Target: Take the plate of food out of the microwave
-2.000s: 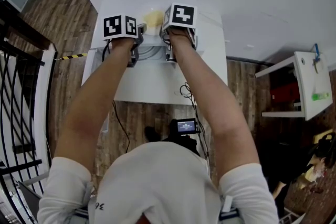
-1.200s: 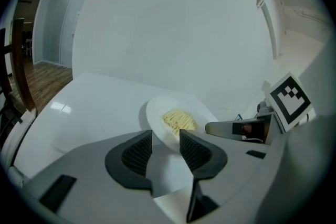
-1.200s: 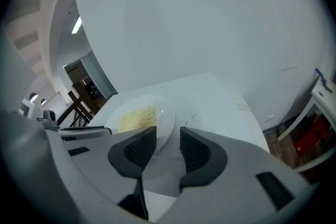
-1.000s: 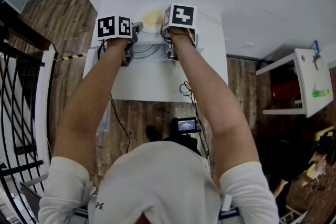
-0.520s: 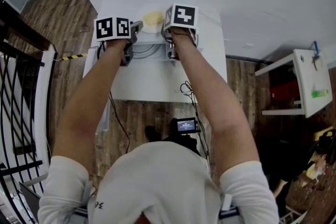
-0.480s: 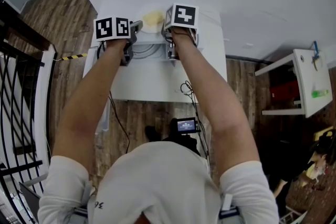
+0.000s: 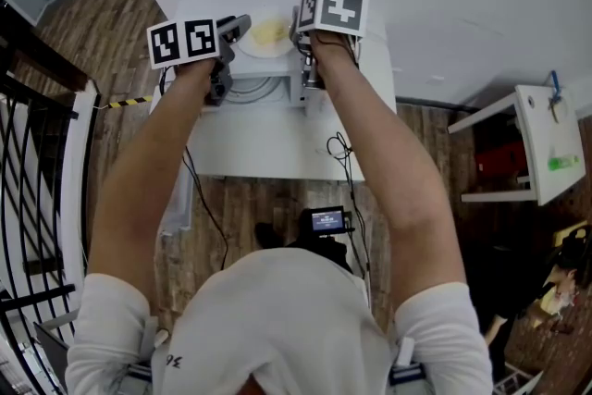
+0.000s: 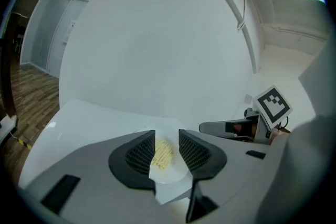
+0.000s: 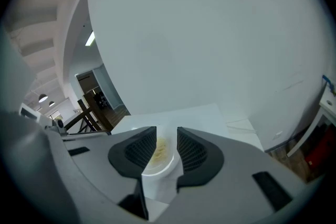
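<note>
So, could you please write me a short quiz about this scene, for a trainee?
1. True or false: the plate carries yellowish food.
2. How many grippers clamp the plate's rim? A) none B) one C) two
3. Fill in: beneath the plate is a white ____.
Key: 1 true. 2 C: the left gripper and the right gripper. 3 table.

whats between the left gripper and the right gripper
The plate of food, seen in the head view: the left gripper and the right gripper each clamp its rim from opposite sides.
</note>
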Available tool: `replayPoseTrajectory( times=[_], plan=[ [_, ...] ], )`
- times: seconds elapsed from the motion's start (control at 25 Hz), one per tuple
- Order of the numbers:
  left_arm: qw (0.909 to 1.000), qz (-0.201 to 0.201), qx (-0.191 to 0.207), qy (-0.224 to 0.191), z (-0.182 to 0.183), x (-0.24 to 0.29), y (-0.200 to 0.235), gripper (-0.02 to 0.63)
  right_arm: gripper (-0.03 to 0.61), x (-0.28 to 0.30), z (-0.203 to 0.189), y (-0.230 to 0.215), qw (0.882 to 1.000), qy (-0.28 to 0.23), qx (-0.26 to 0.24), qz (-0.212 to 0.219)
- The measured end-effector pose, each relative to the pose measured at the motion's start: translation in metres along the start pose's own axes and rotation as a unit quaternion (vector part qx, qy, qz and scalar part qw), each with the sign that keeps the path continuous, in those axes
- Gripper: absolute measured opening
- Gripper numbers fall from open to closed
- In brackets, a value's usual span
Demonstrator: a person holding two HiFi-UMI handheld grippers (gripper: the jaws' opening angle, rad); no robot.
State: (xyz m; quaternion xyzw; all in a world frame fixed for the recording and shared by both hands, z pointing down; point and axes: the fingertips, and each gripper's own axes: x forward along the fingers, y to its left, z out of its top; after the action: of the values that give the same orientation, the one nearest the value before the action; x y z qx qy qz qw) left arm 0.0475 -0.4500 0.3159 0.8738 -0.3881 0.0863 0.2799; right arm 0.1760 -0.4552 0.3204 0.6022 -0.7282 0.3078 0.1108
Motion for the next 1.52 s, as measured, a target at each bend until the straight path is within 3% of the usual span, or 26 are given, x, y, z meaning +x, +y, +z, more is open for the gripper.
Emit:
replayPoseTrajectory(
  times=[0.16,0.28,0.6,1.16,1.52],
  plan=[
    [0.9991,-0.025,0.013,-0.032,0.023,-0.015,-0.019,0.139,0.118,-0.021,0.022,0.016,0.999,-0.036,-0.030,0.019],
    [0.9971,-0.042,0.023,-0.059,0.034,-0.030,-0.037,0.093,0.052,-0.041,0.033,0.025,0.997,-0.059,-0.045,0.033],
    [0.9915,-0.069,0.056,-0.095,0.039,-0.066,-0.073,0.069,0.002,-0.089,0.043,0.039,0.991,-0.104,-0.056,0.068],
    [0.9867,-0.086,0.076,-0.115,-0.007,-0.119,-0.096,0.067,0.002,-0.151,0.001,0.047,0.984,-0.134,-0.043,0.112],
    [0.9861,-0.096,0.044,-0.129,-0.056,-0.151,-0.097,0.067,0.002,-0.178,-0.056,0.040,0.983,-0.135,-0.042,0.121]
  ],
)
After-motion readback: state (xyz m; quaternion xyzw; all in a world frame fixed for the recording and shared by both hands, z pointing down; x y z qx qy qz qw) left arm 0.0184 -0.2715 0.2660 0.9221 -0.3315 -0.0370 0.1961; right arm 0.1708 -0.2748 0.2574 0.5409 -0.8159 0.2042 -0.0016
